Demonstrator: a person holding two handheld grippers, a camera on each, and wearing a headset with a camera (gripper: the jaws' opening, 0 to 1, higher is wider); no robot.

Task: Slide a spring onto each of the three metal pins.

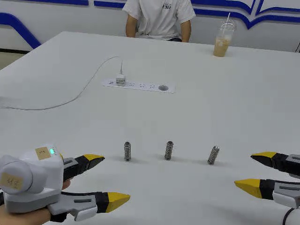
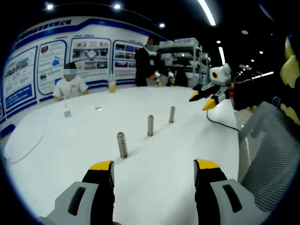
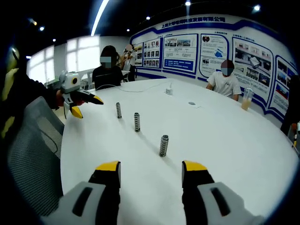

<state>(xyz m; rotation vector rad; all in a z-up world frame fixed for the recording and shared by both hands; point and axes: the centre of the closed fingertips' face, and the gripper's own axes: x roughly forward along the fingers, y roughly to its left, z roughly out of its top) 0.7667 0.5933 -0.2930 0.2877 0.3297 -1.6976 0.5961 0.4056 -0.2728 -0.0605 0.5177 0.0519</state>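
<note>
Springs [image 1: 168, 150] stand in an evenly spaced row of three near the front of the white tabletop [image 1: 211, 117]. Each is upright, as if carried by a pin inside its coils. The pins themselves are hidden, so that is a judgement from how the coils stand. The right-hand spring [image 1: 213, 154] leans slightly, while the left-hand spring [image 1: 127, 151] and the middle one stand straight.

The left gripper [image 1: 116, 178] hovers off the left end of the row and the right gripper [image 1: 243, 170] off the right end. Both are well apart from the springs and point inward towards them. The yellow-tipped fingers [image 2: 102, 166] of each gripper are spread wide with nothing between them, a stance that suits hands held clear of the work rather than reaching for it.

With all three springs standing and both grippers empty, the task looks finished or close to it. The leaning spring may want checking for full seating.

Farther back lies a white power strip [image 1: 139, 86] with a plug and a cable [image 1: 70, 101] trailing left. An iced drink [image 1: 223, 41] stands near a seated person [image 1: 159, 18] at the far edge. All of these are well away from the row.
</note>
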